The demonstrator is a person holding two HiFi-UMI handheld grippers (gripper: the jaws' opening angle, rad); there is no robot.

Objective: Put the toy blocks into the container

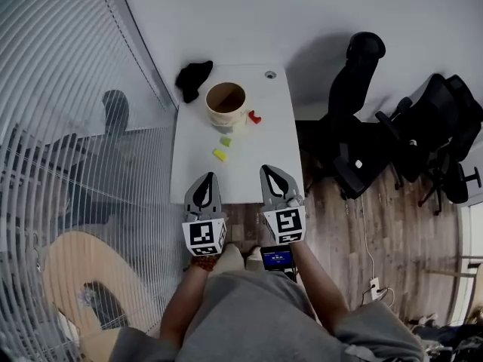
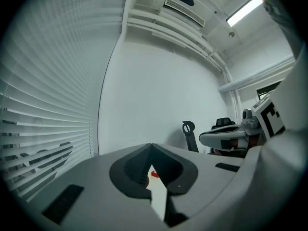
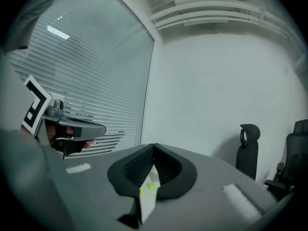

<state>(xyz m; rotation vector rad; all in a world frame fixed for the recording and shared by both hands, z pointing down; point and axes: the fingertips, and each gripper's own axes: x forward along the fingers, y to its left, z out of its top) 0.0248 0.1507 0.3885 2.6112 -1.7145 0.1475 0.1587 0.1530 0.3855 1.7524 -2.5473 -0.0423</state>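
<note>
Head view: red block, green block and yellow block all lie outside the container, so the task looks unstarted.

Left gripper view: the left gripper has its jaws together and empty, well short of the container.

Right gripper view: the right gripper likewise.

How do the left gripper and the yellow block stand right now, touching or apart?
Apart. The head view shows a strip of bare table between the left gripper and the yellow block. The gripper is shut and holds nothing.
</note>
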